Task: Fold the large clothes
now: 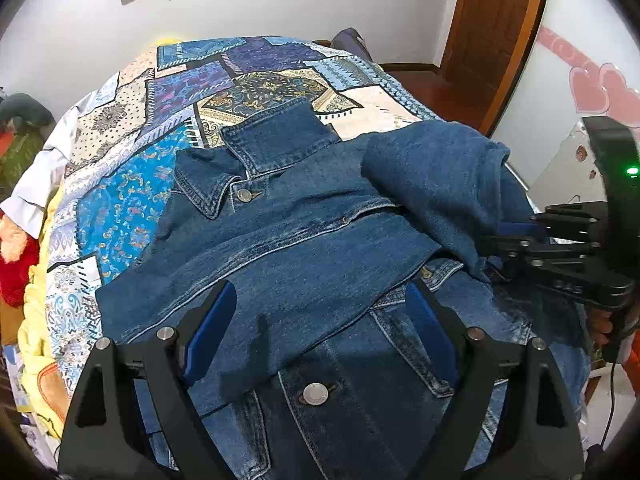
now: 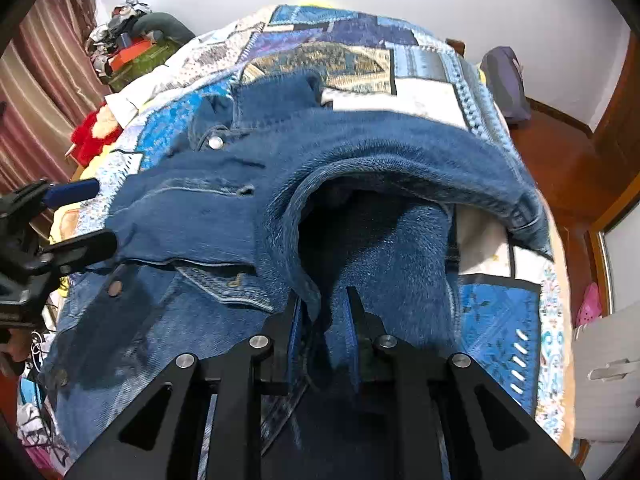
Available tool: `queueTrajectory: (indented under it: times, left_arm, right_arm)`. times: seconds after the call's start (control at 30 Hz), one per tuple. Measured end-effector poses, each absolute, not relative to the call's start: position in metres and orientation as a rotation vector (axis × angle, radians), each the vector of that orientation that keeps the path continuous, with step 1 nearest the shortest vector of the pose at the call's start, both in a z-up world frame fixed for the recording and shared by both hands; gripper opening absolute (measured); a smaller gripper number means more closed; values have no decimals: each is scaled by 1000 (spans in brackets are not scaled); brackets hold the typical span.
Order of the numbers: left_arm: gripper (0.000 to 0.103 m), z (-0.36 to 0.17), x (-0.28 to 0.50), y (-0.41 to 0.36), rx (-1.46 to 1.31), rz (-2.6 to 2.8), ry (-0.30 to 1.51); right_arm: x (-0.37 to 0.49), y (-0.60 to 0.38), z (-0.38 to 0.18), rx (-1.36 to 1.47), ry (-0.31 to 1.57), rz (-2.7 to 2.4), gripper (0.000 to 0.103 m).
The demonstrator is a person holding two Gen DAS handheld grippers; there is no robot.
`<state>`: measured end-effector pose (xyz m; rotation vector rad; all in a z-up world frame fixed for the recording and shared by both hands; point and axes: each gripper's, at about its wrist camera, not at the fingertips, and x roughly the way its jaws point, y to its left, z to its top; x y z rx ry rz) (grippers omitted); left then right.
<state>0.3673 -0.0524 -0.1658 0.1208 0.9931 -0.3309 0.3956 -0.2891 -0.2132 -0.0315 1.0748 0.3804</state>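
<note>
While you look through the left wrist camera:
Jacket: your denim jacket lies front-up on the bed, collar toward the far wall, with one sleeve folded flat across the chest.
Bed: a patchwork quilt covers it; the jacket takes up the near half.
Left hand-held gripper: released, its blue-padded fingers spread wide just above the folded sleeve, gripping nothing.
Right hand-held gripper: it comes in from the right edge, clenched on the other sleeve, which is lifted and bunched over the jacket's right side.
Button: a metal button shows low on the front panel, between your left fingers.

Once you switch to the right wrist camera:
Right hand-held gripper: its fingers are drawn close together on a fold of denim; the raised sleeve arches over it like a hood.
Left hand-held gripper: seen at the left edge, its fingers apart, at the jacket's left edge.
Quilt: it shows bare to the right of the jacket.
Focus: the cloth is blurred in this view.
</note>
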Motion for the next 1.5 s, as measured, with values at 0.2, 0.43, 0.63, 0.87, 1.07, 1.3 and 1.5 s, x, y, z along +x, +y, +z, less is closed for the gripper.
queueTrajectory:
  times: [0.2,0.43,0.63,0.87,1.07,1.3,1.5]
  left_arm:
    - [87,-155,387,-88,114,-418,998]
    - [87,-156,415,-168,164,-544,1024]
    - [79,-179,438,-202,202,-538,1073]
    - [81,-222,453,-178,185,-437,1175]
    - [81,-217,446,-151,144,-398,1172]
    - [79,-197,442,-129,177,-356,1154]
    - [79,-156,426,-158,248,-448,1044]
  right_arm:
    - [393,-320,-203,79,1071,370,15]
    - [397,-345,-228,181,1096,373,15]
    - [393,-353,-233,198,1088,397,15]
    - [383,-374,-228,127,1077,381,15]
    - [377,-393,-220,96,1074,346,15]
    - [379,-420,-202,-14,1008,145,15]
    - [388,-440,-205,126,1034,144,15]
